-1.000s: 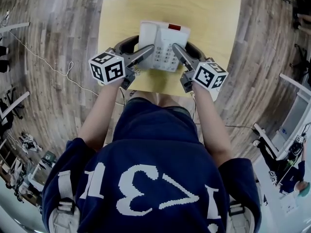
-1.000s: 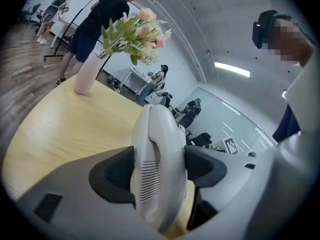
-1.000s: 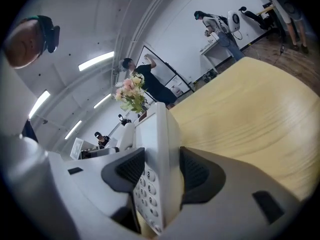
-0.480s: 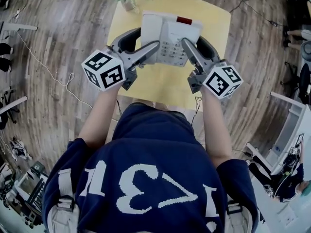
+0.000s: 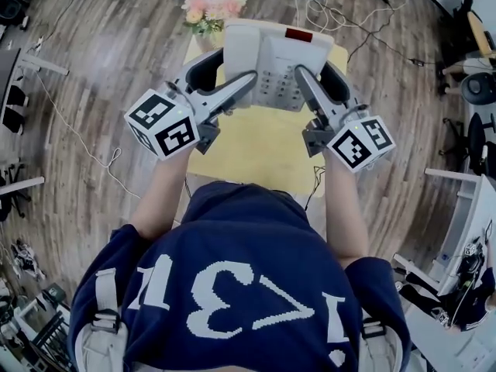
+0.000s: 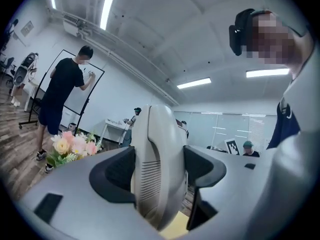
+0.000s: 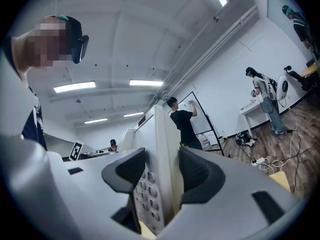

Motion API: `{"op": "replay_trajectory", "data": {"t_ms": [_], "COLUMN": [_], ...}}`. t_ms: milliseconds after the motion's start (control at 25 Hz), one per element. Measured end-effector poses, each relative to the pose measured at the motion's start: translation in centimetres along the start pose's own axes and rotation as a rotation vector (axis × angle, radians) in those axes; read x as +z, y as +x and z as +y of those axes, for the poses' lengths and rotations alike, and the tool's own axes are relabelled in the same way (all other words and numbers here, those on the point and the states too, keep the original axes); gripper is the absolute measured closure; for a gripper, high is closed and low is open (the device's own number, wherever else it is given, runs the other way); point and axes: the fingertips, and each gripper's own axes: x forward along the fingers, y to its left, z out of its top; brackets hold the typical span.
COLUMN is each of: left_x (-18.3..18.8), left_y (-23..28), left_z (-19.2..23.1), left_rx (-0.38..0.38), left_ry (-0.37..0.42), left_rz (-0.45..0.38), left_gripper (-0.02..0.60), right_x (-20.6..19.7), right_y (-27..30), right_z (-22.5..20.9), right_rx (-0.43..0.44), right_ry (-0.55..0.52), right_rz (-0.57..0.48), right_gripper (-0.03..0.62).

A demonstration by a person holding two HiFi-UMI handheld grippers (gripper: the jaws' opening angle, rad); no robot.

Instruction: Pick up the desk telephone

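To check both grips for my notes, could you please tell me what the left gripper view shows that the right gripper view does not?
Only the left gripper view shows the handset side, clamped between the left gripper jaws, and the flowers. Only the right gripper view shows the keypad, beside the right gripper jaws, and cables on the floor. Both show the desk telephone held edge-on between jaws, and a person writing at a whiteboard.

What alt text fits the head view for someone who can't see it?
Two hand-held grippers clamp a white push-button desk telephone from both sides over a yellow tabletop, the left gripper at its handset side, the right gripper at its keypad side. Beyond it stand pink flowers.
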Motion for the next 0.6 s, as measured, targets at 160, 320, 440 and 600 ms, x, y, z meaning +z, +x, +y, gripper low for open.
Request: {"op": "replay_trajectory", "data": {"t_ms": [160, 320, 440, 600], "left_x": [2.2, 2.5, 3.0, 3.3], "left_y": [-0.9, -1.4, -1.4, -2.3], "left_z": [-0.7, -1.1, -2.0, -2.4], "left_rx": [-0.008, -0.012, -0.014, -0.015], "left_ry": [0.041, 0.061, 0.072, 0.090], "left_rz": [-0.031, -0.052, -0.059, -0.065], "left_gripper": [0.262, 0.262, 0.262, 0.263], "right_x": [1.7, 1.9, 2.5, 2.5], "right_y": [0.3, 0.1, -0.5, -0.7], "right_z": [1.7, 2.2, 2.6, 3.5], "right_rx": [0.012, 0.021, 0.024, 0.024], "right_ry": [-0.021, -0.036, -0.036, -0.037], "right_rz": [-0.037, -0.059, -0.073, -0.078], "right_gripper": [0.369, 0.370, 0.370, 0.370]}}
